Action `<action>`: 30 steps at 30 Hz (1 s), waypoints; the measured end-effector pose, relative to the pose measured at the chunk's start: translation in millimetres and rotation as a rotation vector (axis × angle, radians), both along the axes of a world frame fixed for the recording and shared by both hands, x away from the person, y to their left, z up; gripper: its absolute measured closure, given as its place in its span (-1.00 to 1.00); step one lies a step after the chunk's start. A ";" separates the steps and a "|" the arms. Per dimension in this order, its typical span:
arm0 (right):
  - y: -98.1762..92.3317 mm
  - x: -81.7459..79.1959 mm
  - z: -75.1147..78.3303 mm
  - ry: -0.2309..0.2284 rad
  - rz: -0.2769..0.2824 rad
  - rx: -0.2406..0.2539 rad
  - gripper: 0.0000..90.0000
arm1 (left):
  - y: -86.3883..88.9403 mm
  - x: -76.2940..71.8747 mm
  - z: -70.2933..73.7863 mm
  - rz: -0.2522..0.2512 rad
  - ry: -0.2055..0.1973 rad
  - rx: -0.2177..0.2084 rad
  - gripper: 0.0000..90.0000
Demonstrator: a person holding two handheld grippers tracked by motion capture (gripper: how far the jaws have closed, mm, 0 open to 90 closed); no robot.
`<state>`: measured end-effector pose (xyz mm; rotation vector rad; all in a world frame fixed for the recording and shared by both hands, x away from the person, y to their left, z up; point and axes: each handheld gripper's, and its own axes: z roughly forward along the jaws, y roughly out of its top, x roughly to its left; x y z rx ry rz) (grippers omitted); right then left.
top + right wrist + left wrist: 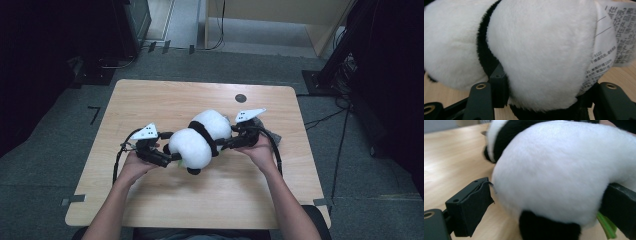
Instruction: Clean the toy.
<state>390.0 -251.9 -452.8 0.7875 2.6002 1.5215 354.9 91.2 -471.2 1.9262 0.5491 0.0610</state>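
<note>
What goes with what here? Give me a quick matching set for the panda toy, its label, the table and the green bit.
Things:
1. panda toy
2. label
3. table
4. green bit

States:
A. light wood, with a dark round spot on top
B. white with printed text
C. held at both ends by the grippers
D. sticking out under the toy

Pairs: 1-C, 2-B, 3-A, 4-D

Light wood tabletop (150, 100), rounded corners, standing on grey floor (45, 150); small dark round spot (240, 98) near its far edge, right of centre. Black-and-white plush panda (202, 137) lies on it mid-table, white printed tag (609, 37) at one end, something green (607, 226) under it.
</note>
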 end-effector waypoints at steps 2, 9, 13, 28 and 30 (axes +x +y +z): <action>3.1 0.1 -1.4 -0.008 -0.018 -0.017 -0.08 | -2.3 1.0 -2.8 -0.004 0.011 0.010 -0.95; 12.5 1.4 -8.2 -0.013 -0.042 -0.033 -0.10 | -10.5 -1.3 -4.6 -0.044 0.028 0.023 -0.85; 15.7 -1.0 -7.8 -0.046 -0.066 -0.072 -0.10 | -14.7 -5.9 -3.8 -0.049 -0.009 0.075 -0.53; 0.6 4.0 0.5 -0.107 -0.204 -0.128 -0.36 | -2.1 -7.8 12.0 0.076 -0.049 0.053 0.13; -7.4 4.0 5.2 -0.122 -0.290 -0.164 -0.35 | 5.2 -5.8 13.4 0.129 -0.055 0.033 0.12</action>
